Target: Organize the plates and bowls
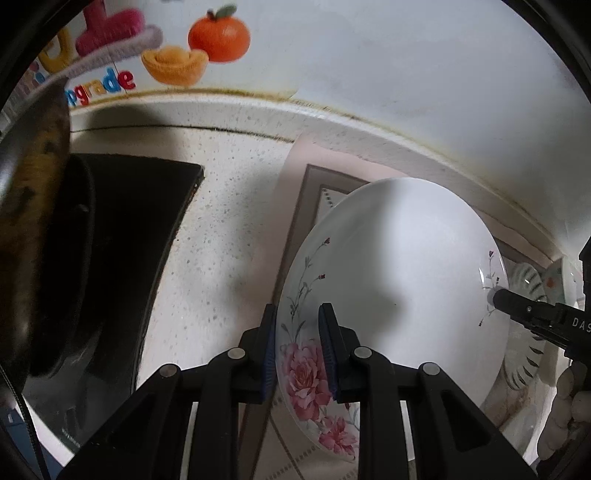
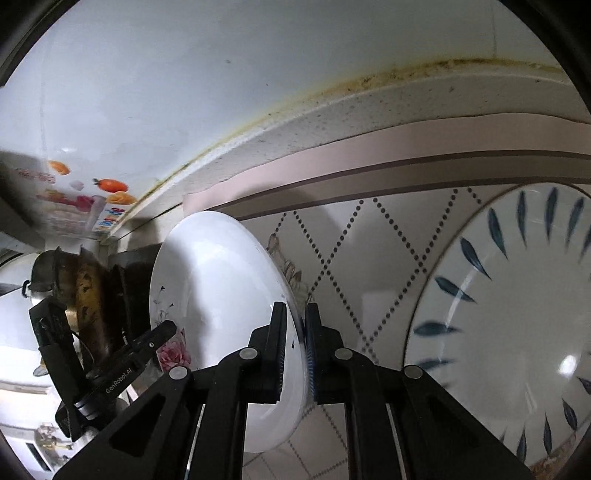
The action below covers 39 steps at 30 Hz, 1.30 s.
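On the speckled counter [image 1: 229, 229] in the left wrist view, a black stove [image 1: 147, 221] lies to the left with a dark pan [image 1: 48, 229] on it, and a patterned mat [image 1: 317, 184] is spread to the right below the white wall [image 1: 406, 74]. A sticker [image 1: 218, 33] with an orange is on that wall. One flowered plate [image 1: 399, 273] is held tilted above the mat. The left gripper [image 1: 297, 350] is closed down to a narrow gap on the plate's near rim, one pad on each face. The right gripper [image 1: 496, 295] pinches the far rim. Behind it, one leaf-patterned plate [image 1: 528, 280] lies on the mat.

In the right wrist view, the right gripper [image 2: 295, 339] is clamped on the edge of the flowered plate [image 2: 218, 295], nearly closed. The left gripper [image 2: 166, 328] grips the opposite rim by the pink flowers. The leaf-patterned plate [image 2: 517, 314] lies just to the right on the mat [image 2: 351, 240]. The pan [image 2: 85, 295] stands beyond the plate, at left.
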### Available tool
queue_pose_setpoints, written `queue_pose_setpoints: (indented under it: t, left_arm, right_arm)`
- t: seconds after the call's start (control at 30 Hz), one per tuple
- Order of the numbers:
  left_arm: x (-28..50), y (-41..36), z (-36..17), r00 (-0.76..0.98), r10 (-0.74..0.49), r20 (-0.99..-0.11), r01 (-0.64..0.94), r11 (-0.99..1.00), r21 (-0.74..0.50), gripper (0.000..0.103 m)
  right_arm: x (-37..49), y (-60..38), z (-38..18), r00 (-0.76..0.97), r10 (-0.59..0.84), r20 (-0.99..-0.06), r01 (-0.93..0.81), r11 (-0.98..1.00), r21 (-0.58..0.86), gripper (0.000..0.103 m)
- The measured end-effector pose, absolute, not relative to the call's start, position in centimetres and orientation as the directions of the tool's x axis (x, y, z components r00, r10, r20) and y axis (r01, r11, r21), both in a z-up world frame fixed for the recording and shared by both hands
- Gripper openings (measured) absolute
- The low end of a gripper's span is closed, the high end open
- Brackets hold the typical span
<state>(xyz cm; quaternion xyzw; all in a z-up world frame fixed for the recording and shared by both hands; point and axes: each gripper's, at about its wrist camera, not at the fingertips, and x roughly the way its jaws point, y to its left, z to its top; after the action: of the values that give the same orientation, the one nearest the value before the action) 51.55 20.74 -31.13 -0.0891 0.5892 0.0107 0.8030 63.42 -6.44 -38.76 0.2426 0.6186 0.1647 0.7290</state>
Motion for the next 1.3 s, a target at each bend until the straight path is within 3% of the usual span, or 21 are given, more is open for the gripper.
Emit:
queue_pose_setpoints:
  t: [0.3,0.6,1.3]
  left_arm:
    - [47.3,15.3,-27.7,0.290,-0.117,-0.950,-0.061,0.988,-0.140,0.020]
    - [41.8,7.4,-28.0,0.253,-0.189,-0.949,0.035,0.982,-0.186,0.020]
    - [37.0,-4.8,-32.2,0.161,-0.165,-0.973,0.244,0.962,-0.123,0.020]
  right_arm:
    - [56.9,-11.6,-34.0,0.196,0.558,-0.806,0.047,0.816,0.576,0.011]
    - [48.0,-19.9,-31.1,0.217,0.518,-0.827,0.081,0.835,0.544,0.012]
    - [35.9,-31.8,-37.6,0.166,0.468,-0.868,0.269,0.826,0.496,0.012]
